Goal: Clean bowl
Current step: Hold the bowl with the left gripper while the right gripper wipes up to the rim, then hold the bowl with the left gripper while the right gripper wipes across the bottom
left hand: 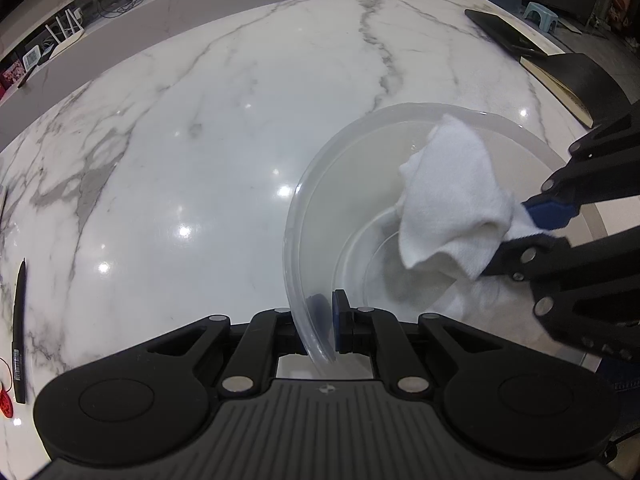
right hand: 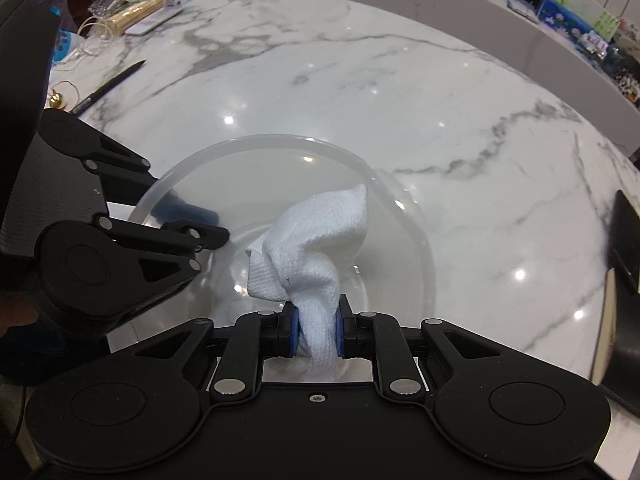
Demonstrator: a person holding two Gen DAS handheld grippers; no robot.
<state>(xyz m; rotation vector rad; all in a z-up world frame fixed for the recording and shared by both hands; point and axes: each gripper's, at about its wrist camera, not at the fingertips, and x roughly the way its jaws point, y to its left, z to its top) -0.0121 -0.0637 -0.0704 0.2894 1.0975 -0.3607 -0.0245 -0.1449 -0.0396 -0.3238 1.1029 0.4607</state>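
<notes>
A clear plastic bowl (left hand: 320,184) (right hand: 280,148) stands on the white marble table (left hand: 200,120). My left gripper (left hand: 325,326) is shut on the bowl's near rim, one pad inside the wall and one outside. In the right wrist view the left gripper (right hand: 208,226) grips the bowl's left rim. My right gripper (right hand: 316,336) is shut on a white cloth (right hand: 312,240), which bunches up inside the bowl. From the left wrist view the right gripper (left hand: 532,228) reaches in from the right, holding the cloth (left hand: 448,200) over the bowl's inner bottom.
A black pen (left hand: 18,332) and a red ornament (left hand: 6,400) lie at the table's left edge. A dark phone (left hand: 500,32) and a notebook (left hand: 556,84) lie at the far right. Another pen (right hand: 108,88), cables and a stand (right hand: 152,12) crowd the far left corner.
</notes>
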